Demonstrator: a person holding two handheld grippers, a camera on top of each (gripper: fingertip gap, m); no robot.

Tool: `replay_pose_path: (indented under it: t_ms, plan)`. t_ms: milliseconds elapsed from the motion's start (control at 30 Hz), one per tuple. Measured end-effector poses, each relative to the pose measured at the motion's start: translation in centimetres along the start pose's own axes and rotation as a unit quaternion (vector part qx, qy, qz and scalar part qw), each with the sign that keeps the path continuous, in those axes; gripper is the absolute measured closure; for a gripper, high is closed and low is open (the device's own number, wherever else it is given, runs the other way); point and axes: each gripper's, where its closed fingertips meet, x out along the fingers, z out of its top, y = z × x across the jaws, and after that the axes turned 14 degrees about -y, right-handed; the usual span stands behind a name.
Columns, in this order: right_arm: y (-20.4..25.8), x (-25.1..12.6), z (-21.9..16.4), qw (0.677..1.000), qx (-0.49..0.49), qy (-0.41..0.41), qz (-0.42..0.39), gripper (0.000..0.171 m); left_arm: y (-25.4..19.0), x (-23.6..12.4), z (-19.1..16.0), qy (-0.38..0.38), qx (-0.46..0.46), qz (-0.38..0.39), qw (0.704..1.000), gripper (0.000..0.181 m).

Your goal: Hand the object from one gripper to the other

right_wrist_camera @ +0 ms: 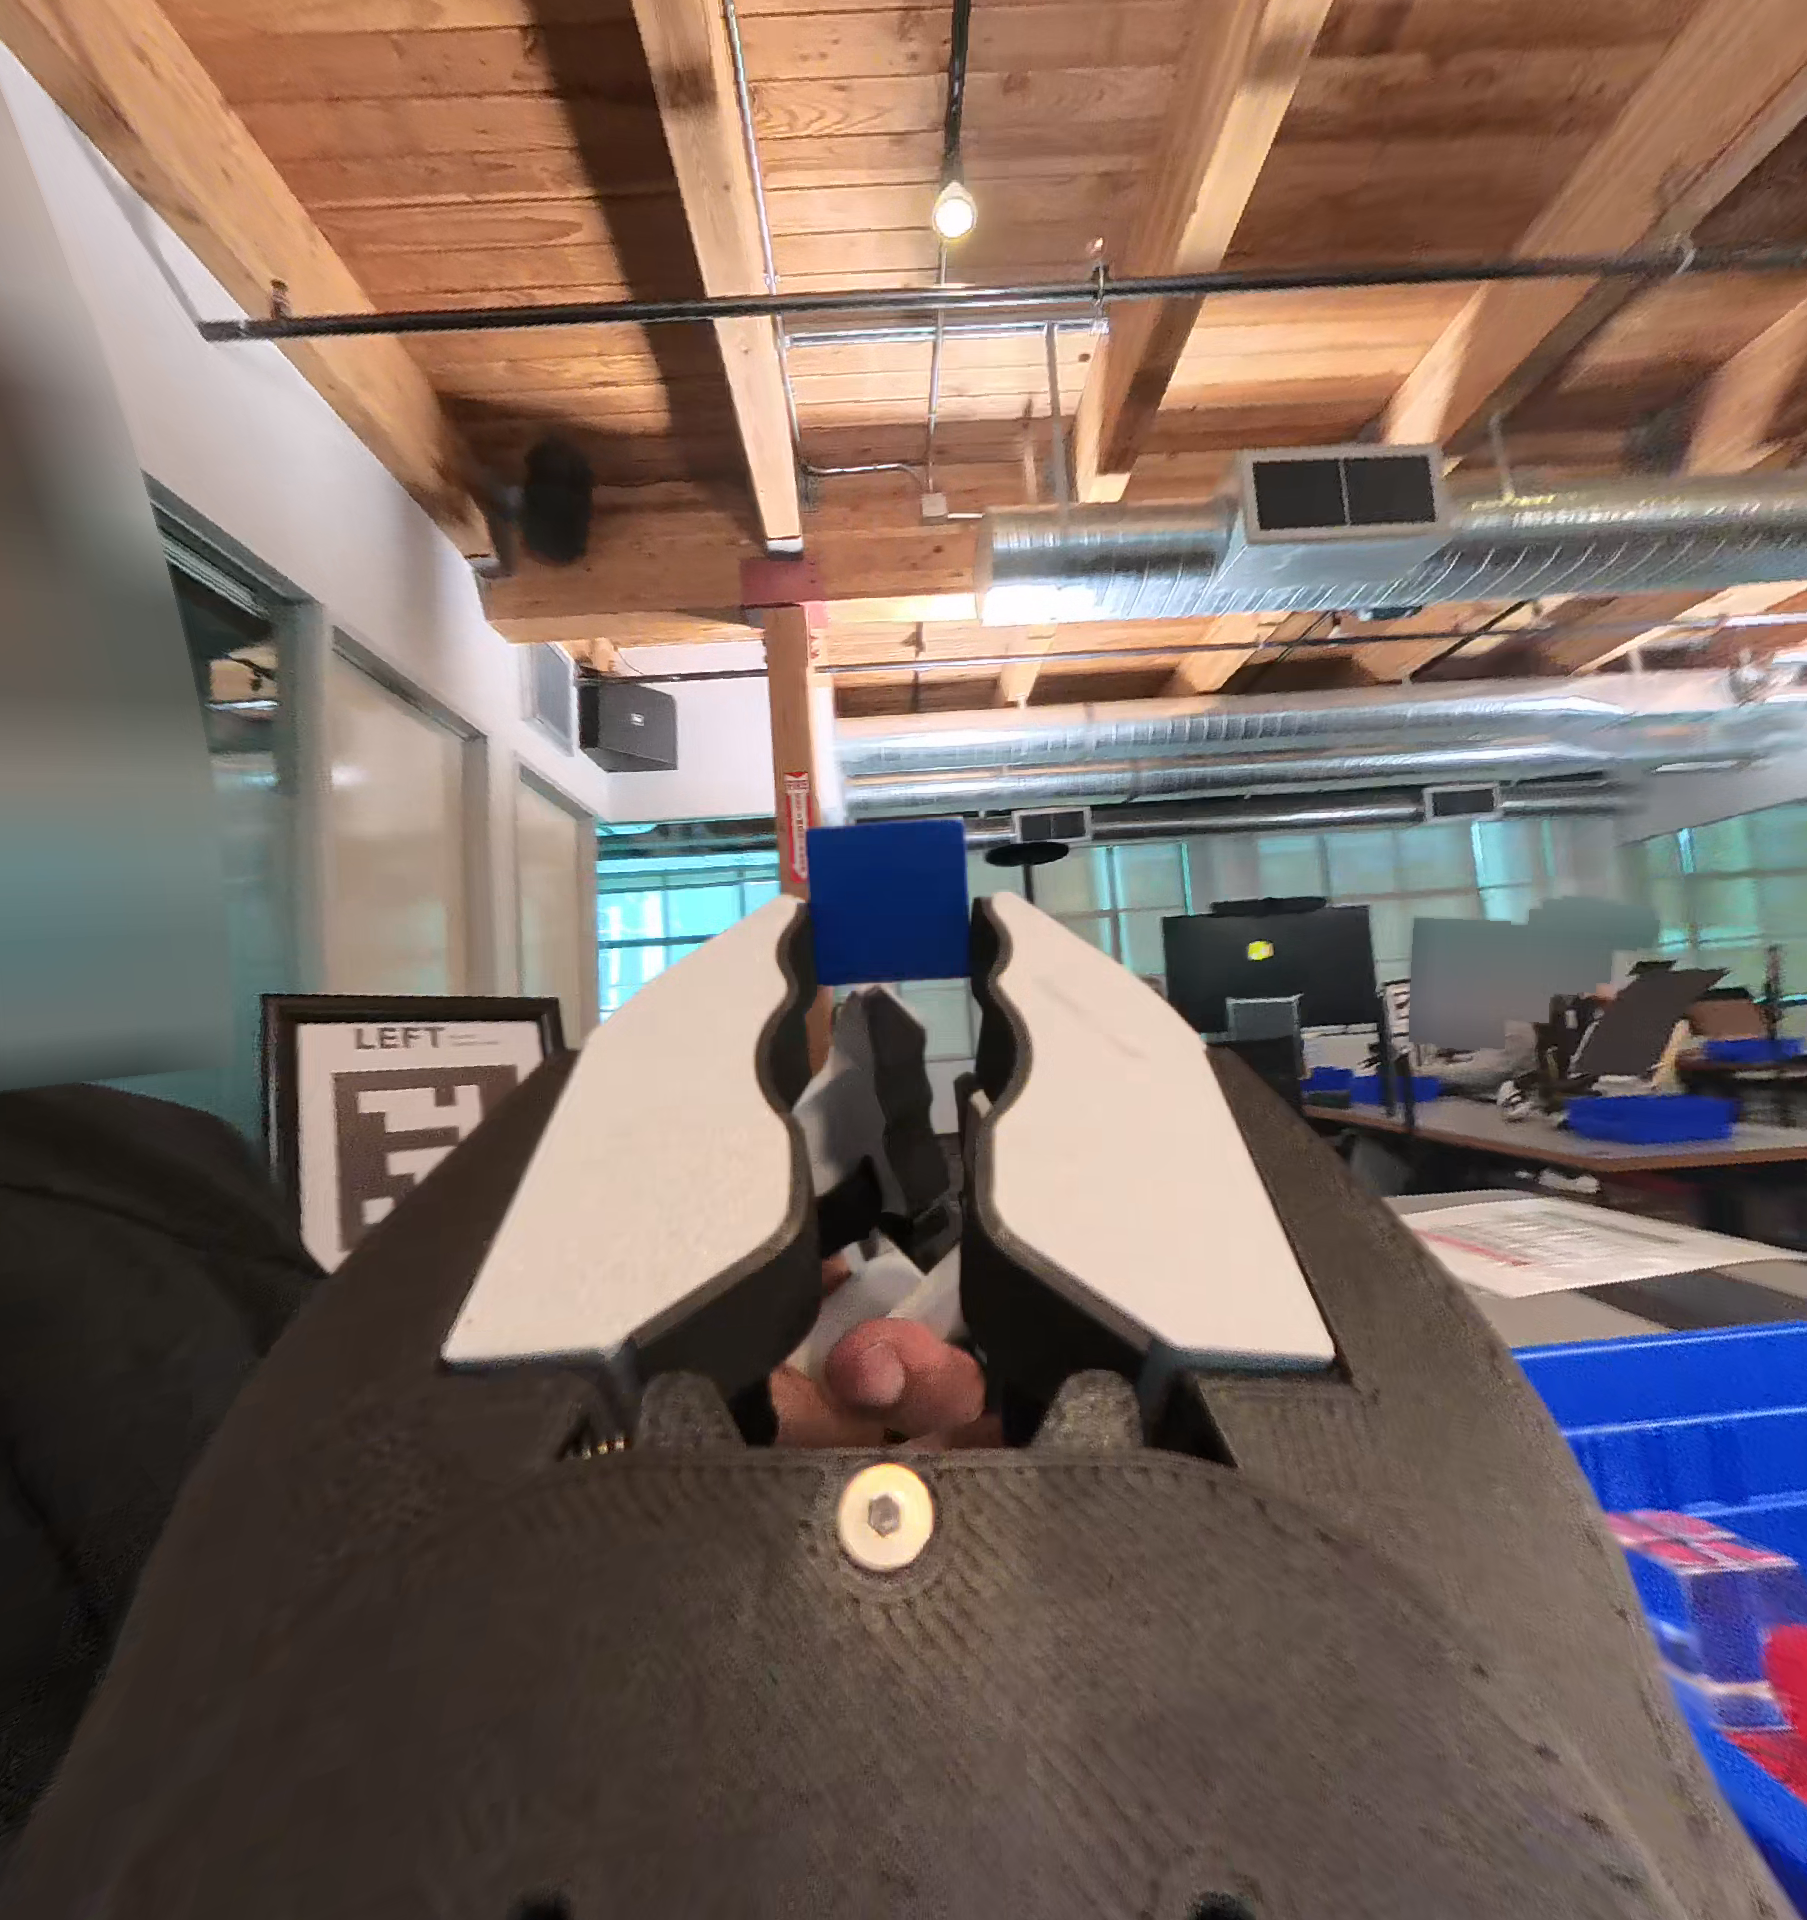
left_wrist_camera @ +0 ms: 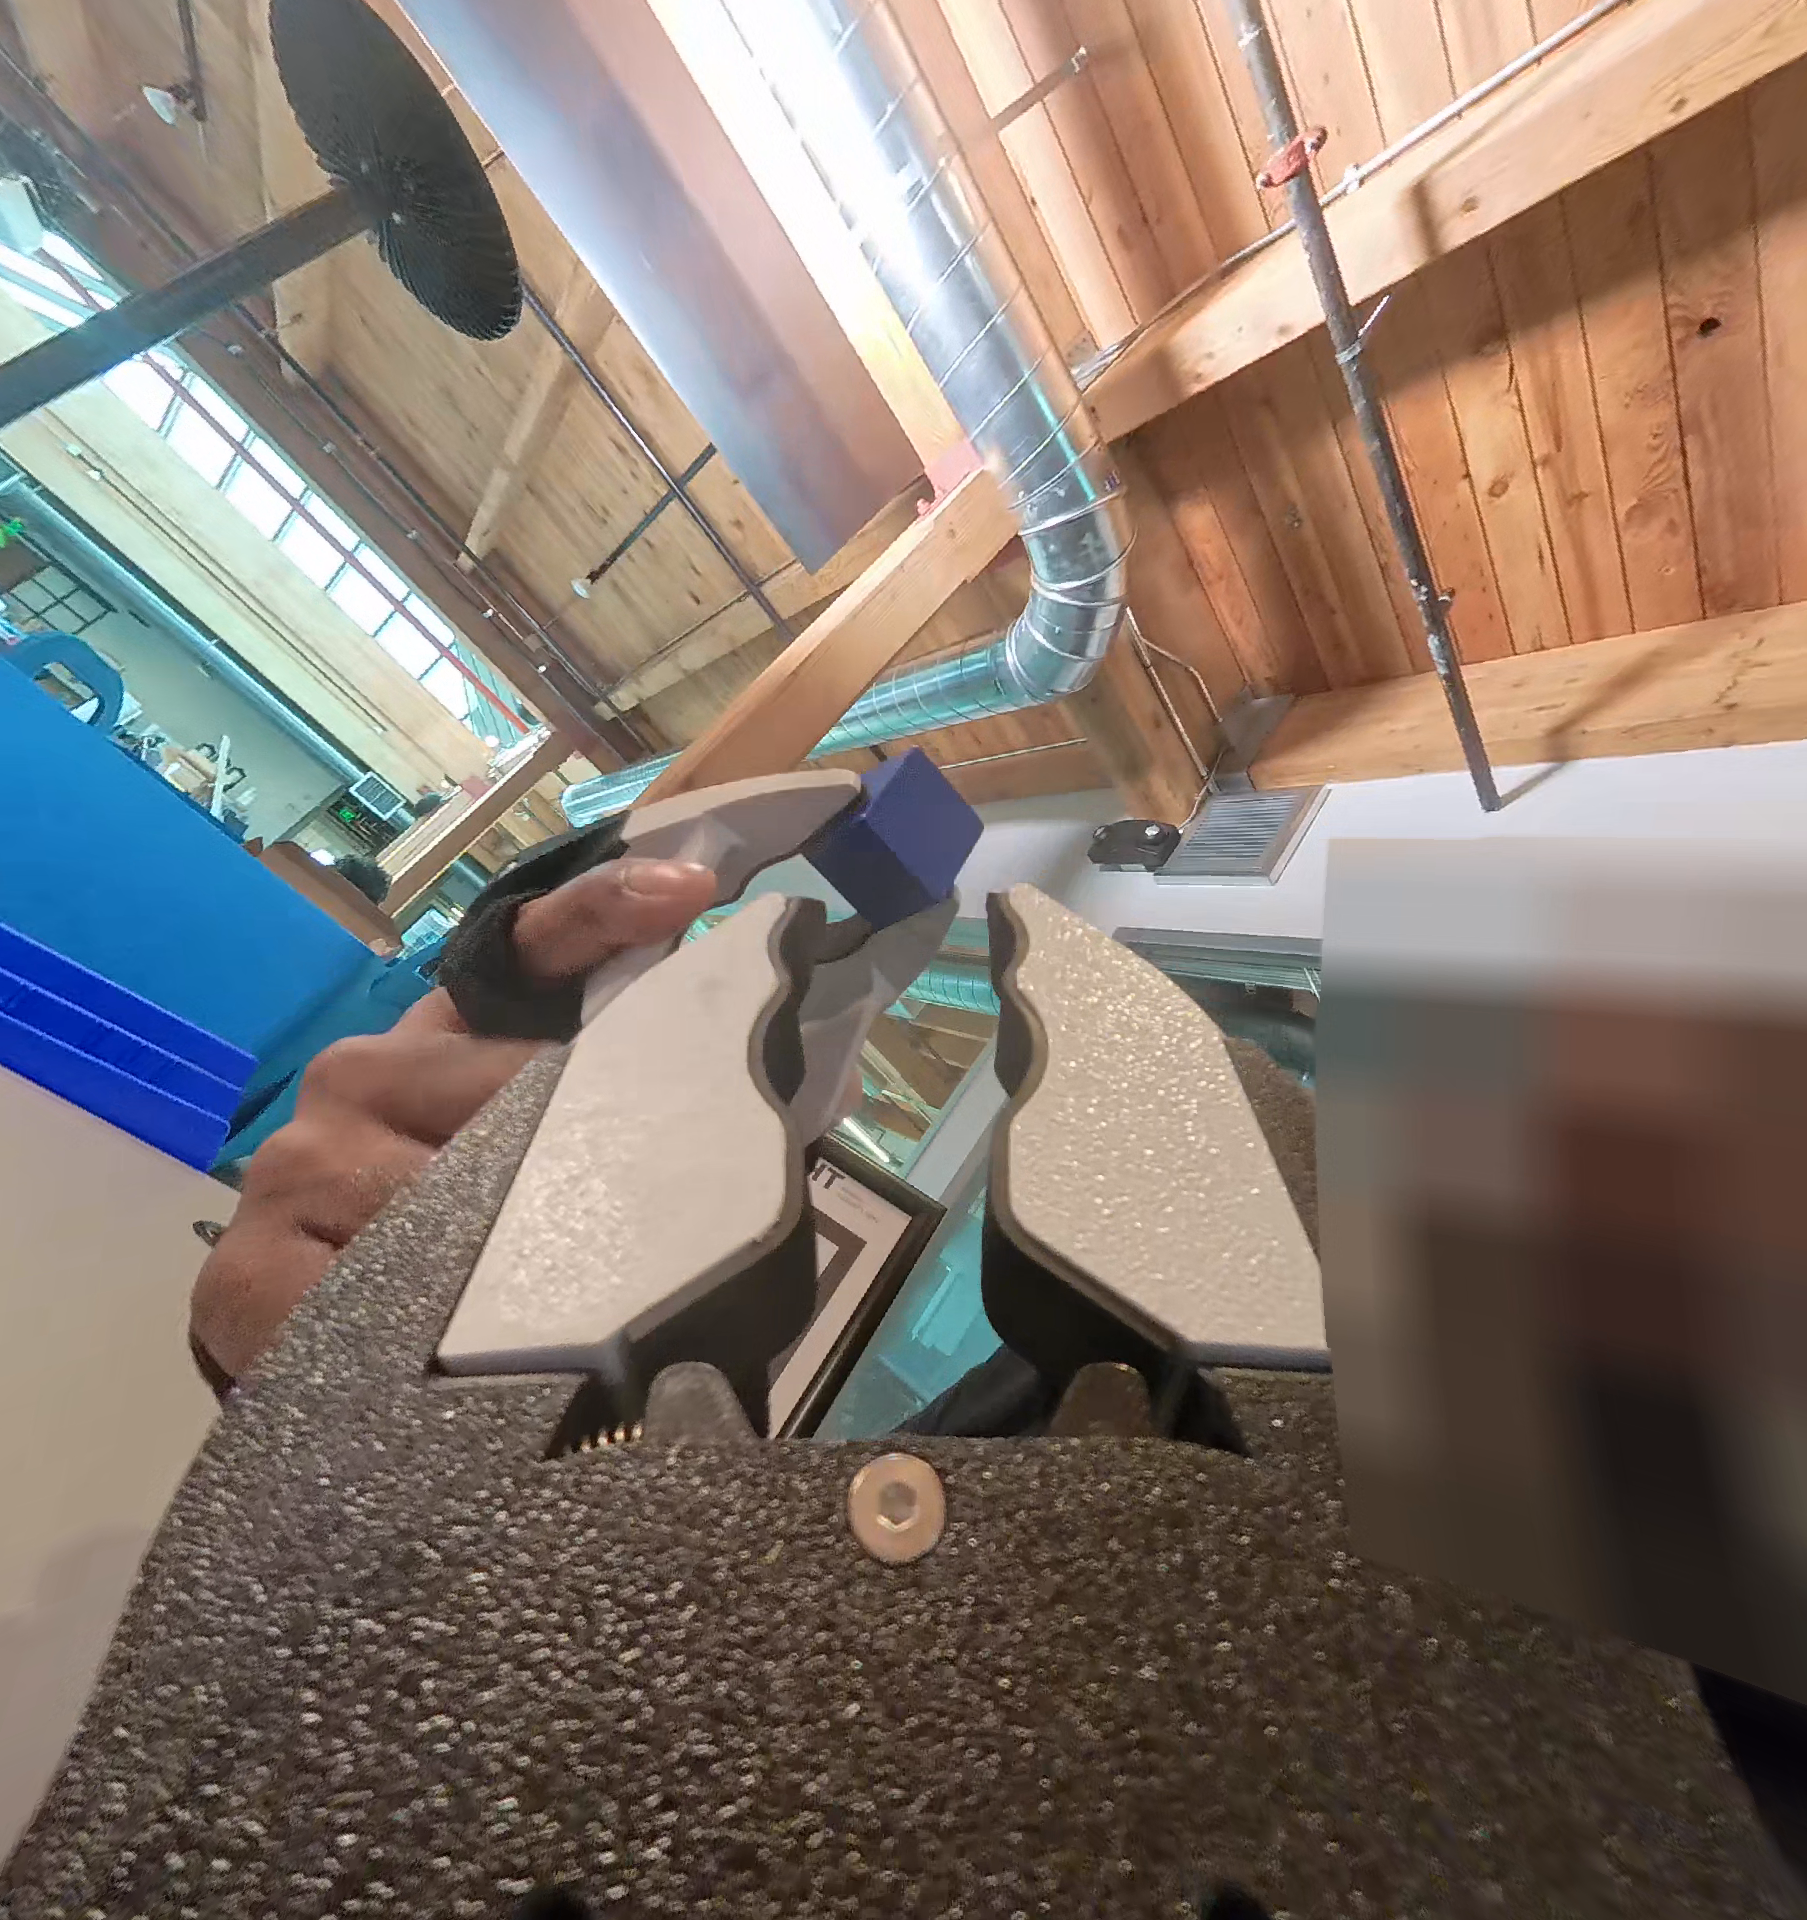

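My right tool (right_wrist_camera: pixel 888 940) pinches the cube (right_wrist_camera: pixel 886 902); my left tool (left_wrist_camera: pixel 883 920) gapes just below it (empty). If right lets go early, it drops.

the left gripper (left_wrist_camera: pixel 894 914) gapes with a clear gap; the right gripper (right_wrist_camera: pixel 888 925) and blue cube (left_wrist_camera: pixel 894 836) block just ahead.

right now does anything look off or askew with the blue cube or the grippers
Nothing stands out. The blue cube sits squarely between the right gripper fingertips, held in the air. The left gripper is open and empty just below it. No damage shows.
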Motion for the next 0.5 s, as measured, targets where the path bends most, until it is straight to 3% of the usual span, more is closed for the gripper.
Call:
replay_pose_path:
  t_ms: [133,500]
  plan:
    - [0.2,0.0,-0.8,0.998,-0.049,0.031,0.006,0.142,0.0,0.4,-1.0,0.014,-0.017,0.008,1.000,0.144]
    - [2.4,-0.1,-2.6,0.993,-0.061,0.076,0.066,0.142,-1.0,1.3,-2.5,0.013,-0.057,-0.033,0.998,0.139]
